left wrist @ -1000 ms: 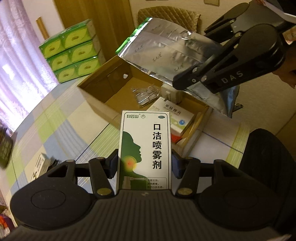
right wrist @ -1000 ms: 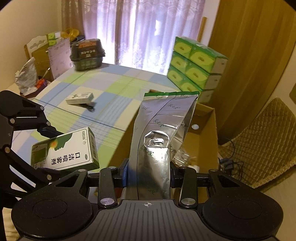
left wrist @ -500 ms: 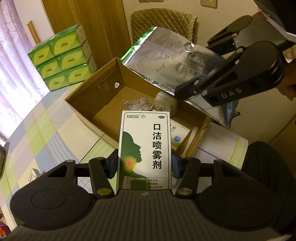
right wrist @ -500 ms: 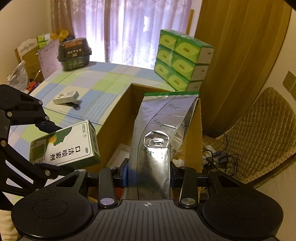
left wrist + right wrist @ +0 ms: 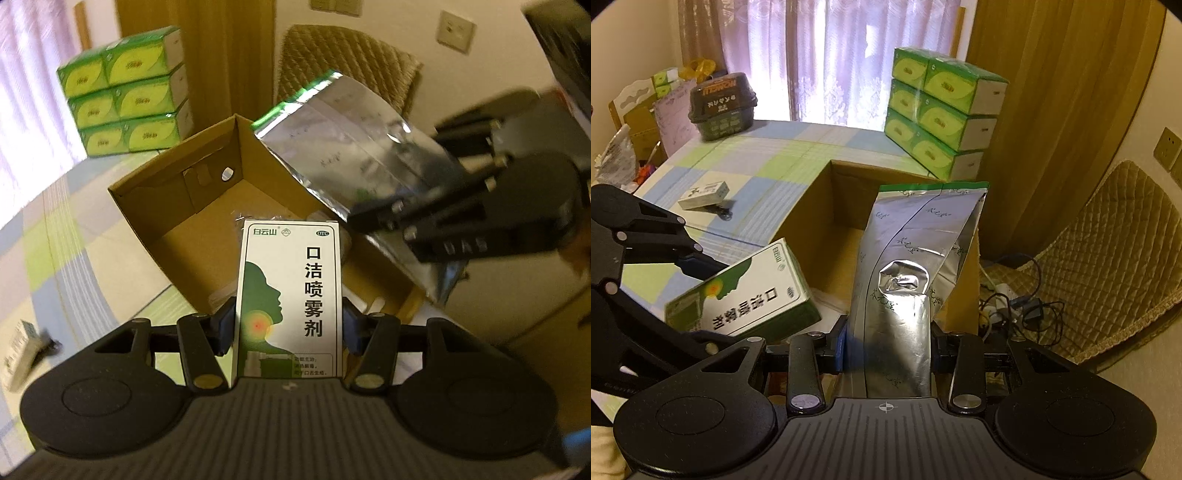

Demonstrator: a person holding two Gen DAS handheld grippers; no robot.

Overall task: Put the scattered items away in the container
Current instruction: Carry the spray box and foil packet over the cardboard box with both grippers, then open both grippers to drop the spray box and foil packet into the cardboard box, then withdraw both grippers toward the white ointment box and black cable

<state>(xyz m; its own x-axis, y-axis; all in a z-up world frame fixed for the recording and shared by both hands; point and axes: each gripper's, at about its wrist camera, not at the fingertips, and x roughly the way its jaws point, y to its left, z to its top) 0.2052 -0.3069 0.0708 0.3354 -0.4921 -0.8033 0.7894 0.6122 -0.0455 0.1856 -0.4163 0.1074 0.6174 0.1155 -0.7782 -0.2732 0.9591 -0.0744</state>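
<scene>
My left gripper (image 5: 288, 325) is shut on a white and green spray box (image 5: 290, 295) and holds it above the near wall of the open cardboard box (image 5: 147, 199). My right gripper (image 5: 888, 343) is shut on a silver foil bag (image 5: 912, 266), which hangs over the right side of the cardboard box (image 5: 812, 218). In the right wrist view the spray box (image 5: 746, 295) tilts at the left. The foil bag (image 5: 351, 155) shows in the left wrist view too, with the right gripper blurred behind it. Clear wrapped items (image 5: 266, 218) lie on the box floor.
A small white box (image 5: 703, 194) lies on the checked tablecloth (image 5: 768, 155). Stacked green tissue boxes (image 5: 942, 107) stand behind the cardboard box. A dark tub (image 5: 722, 105) sits at the far left. A wicker chair (image 5: 1115, 251) and cables (image 5: 1015, 306) are off the table's right.
Both grippers have moved forward over the cardboard box with their loads. The foil bag and right gripper have dropped lower and closer to the box, blurred by motion.
</scene>
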